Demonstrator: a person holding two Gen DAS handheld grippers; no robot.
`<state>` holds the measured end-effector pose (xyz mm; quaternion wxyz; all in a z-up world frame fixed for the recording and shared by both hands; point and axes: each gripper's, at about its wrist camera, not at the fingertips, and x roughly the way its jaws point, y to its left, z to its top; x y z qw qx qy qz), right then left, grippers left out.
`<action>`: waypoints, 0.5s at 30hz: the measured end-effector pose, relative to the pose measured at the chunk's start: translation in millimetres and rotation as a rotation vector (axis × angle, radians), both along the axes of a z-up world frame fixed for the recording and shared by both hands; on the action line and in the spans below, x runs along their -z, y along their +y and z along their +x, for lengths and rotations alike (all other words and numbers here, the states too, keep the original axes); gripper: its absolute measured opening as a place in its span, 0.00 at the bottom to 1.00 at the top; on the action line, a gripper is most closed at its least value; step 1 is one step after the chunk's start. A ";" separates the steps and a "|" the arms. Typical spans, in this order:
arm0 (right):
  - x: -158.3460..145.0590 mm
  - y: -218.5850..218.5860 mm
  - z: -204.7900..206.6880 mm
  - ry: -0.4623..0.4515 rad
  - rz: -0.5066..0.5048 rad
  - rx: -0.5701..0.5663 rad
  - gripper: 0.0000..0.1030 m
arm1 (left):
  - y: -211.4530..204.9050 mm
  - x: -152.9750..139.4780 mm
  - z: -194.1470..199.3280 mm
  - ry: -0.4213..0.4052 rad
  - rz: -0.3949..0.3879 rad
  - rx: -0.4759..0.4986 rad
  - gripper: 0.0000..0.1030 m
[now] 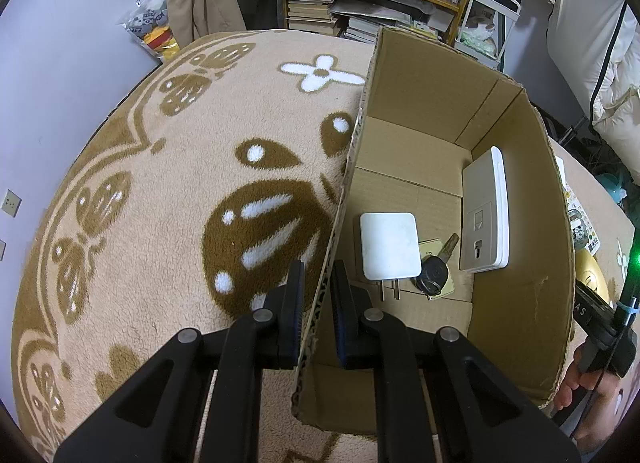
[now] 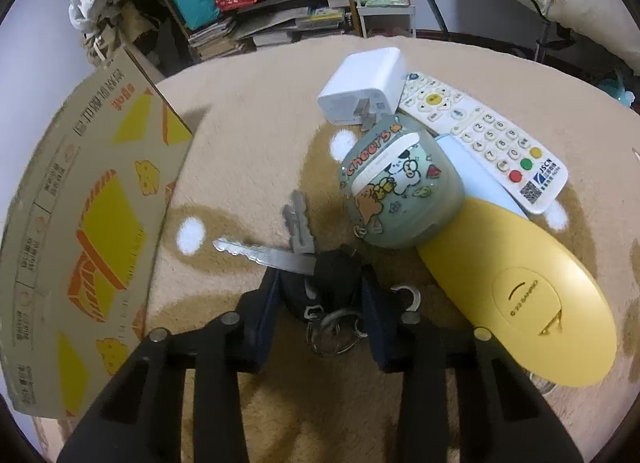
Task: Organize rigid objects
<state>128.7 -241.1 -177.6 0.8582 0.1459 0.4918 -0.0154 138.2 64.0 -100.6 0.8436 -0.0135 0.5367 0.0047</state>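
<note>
My left gripper (image 1: 318,267) is shut on the left wall of an open cardboard box (image 1: 520,263), one finger outside and one inside. On the box floor lie a white plug charger (image 1: 388,247), a black-headed key (image 1: 434,271) on a small card, and a flat white device (image 1: 486,211) leaning on the right wall. In the right wrist view my right gripper (image 2: 320,279) points down at a key bunch (image 2: 264,253) on the blanket. Its pads touch both sides of the black key heads, with the rings hanging just behind them.
A beige patterned blanket (image 1: 160,183) covers the surface. Right of the keys lie a green cartoon case (image 2: 400,187), a yellow oval object (image 2: 520,291), a white remote (image 2: 480,135) and a white charger (image 2: 364,87). The box's printed outer wall (image 2: 92,231) stands at left. Cluttered shelves stand behind.
</note>
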 end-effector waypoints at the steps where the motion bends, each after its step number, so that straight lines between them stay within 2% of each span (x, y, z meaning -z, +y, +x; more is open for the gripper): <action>1: -0.6 -0.1 0.1 0.000 0.001 0.007 0.40 | 0.9 0.2 0.4 0.000 -0.001 0.000 0.12; 5: -2.7 2.1 -2.7 -0.001 0.012 0.023 0.38 | 1.6 0.6 0.9 0.001 -0.005 -0.001 0.12; 8: -6.2 3.0 -5.4 -0.011 0.043 0.030 0.24 | 2.8 0.4 1.5 0.002 -0.011 -0.002 0.12; 15: -12.0 8.2 -8.6 -0.026 0.052 0.023 0.22 | 3.1 0.5 1.9 0.003 -0.012 -0.001 0.12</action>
